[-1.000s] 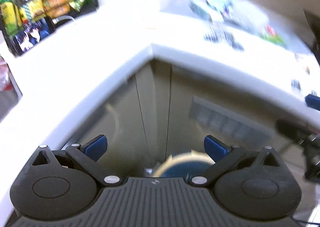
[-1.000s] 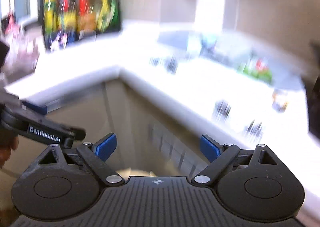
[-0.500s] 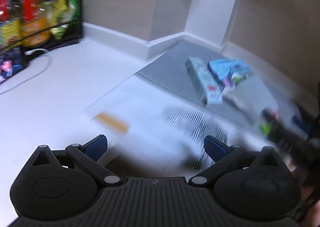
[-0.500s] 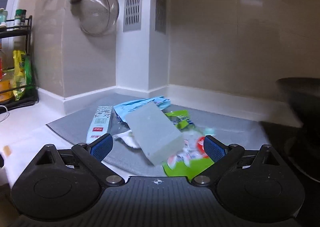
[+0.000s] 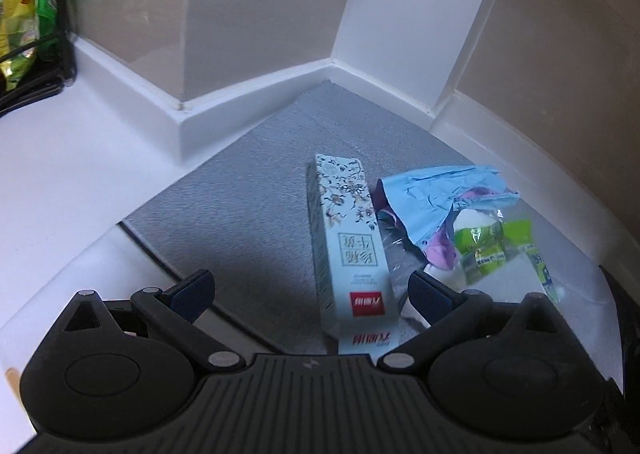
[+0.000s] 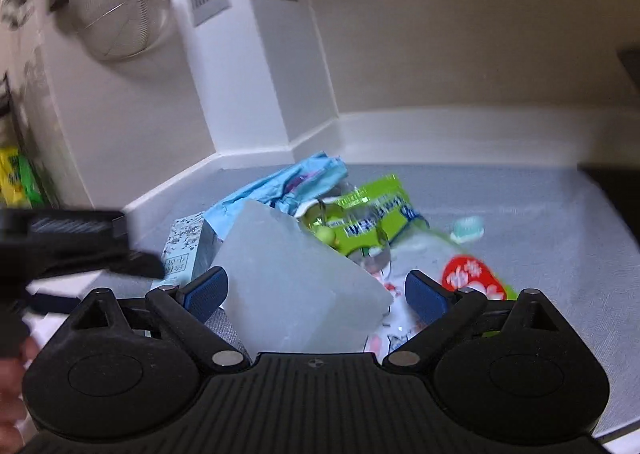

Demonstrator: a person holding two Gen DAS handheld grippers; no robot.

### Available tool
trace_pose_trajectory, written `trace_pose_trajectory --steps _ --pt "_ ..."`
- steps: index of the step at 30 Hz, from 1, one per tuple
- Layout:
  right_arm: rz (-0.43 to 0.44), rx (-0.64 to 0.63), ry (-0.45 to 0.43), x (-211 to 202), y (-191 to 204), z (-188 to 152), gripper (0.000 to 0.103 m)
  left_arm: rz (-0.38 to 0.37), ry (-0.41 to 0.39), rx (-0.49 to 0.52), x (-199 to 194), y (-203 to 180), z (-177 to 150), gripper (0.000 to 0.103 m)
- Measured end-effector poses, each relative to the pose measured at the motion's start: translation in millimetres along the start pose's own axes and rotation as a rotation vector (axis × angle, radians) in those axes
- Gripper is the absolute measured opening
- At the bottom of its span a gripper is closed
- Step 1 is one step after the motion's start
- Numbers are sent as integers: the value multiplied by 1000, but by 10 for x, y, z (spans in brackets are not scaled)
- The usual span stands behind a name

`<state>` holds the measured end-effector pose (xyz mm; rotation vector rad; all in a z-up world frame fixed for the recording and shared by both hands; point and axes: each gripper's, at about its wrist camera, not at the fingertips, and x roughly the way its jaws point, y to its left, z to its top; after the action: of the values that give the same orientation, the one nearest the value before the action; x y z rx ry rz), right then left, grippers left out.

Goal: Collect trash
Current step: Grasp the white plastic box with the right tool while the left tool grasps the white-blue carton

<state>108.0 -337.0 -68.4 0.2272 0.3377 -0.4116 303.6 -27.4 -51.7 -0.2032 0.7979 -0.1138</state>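
A pile of trash lies on a grey mat (image 5: 248, 206) in the counter corner. In the left wrist view a long pale floral box (image 5: 350, 250) lies between my open left gripper's (image 5: 310, 294) fingers, with a crumpled blue wrapper (image 5: 436, 194) and a green wrapper (image 5: 496, 250) to its right. In the right wrist view my open right gripper (image 6: 316, 290) straddles a pale grey box (image 6: 296, 290). Behind it lie the blue wrapper (image 6: 280, 186), the green wrapper (image 6: 372, 210), a red-and-white wrapper (image 6: 472, 278) and the floral box (image 6: 184, 250). Both grippers are empty.
White counter (image 5: 60, 174) lies left of the mat, with a rack of snack packets (image 5: 24, 14) at the far left. Walls and a white pillar (image 5: 412, 14) close the corner. A metal strainer (image 6: 120, 10) hangs on the wall. The left gripper's body (image 6: 68, 246) shows at the right view's left.
Both grippers rose from the cabinet front below the counter edge and moved in over the mat, close to the trash pile. Both stay open.
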Motion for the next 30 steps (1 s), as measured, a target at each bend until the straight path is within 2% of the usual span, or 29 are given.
trace_pose_trajectory --steps 4,6,9,10,11,12,13,14,15,17,20,22,27,30 --pt "-26 12 48 57 -13 24 97 17 39 22 218 -60 24 103" --pt "-44 67 87 108 -100 26 98 52 82 34 315 -79 24 103" --pt "-55 90 95 130 -136 21 97 94 86 38 293 -67 20 103" --pt "-45 88 89 121 -134 17 92 97 93 27 275 -38 25 102" --pt "-20 89 80 103 -140 11 85 82 102 18 255 1 31 94" --pt "-1 87 76 82 -140 0 71 63 118 23 240 33 40 77" --pt "-4 80 76 68 -124 -4 66 60 134 44 221 53 48 69" --pt "-5 77 73 57 -119 -7 64 62 141 59 194 75 54 50" --pt "-1 78 69 46 -119 -6 62 51 151 65 154 117 58 46" --pt "-5 77 48 8 -118 -9 59 32 154 53 75 212 49 45" --pt "-4 70 -9 -78 -101 10 55 27 116 60 -71 317 23 43" --pt "9 67 -54 -134 -83 29 49 24 95 68 -187 343 -16 42" --pt "63 31 -151 -258 -29 40 43 -6 44 69 -497 409 -151 42" --pt "115 -46 -241 -373 78 15 43 -23 21 63 -687 465 -261 42"
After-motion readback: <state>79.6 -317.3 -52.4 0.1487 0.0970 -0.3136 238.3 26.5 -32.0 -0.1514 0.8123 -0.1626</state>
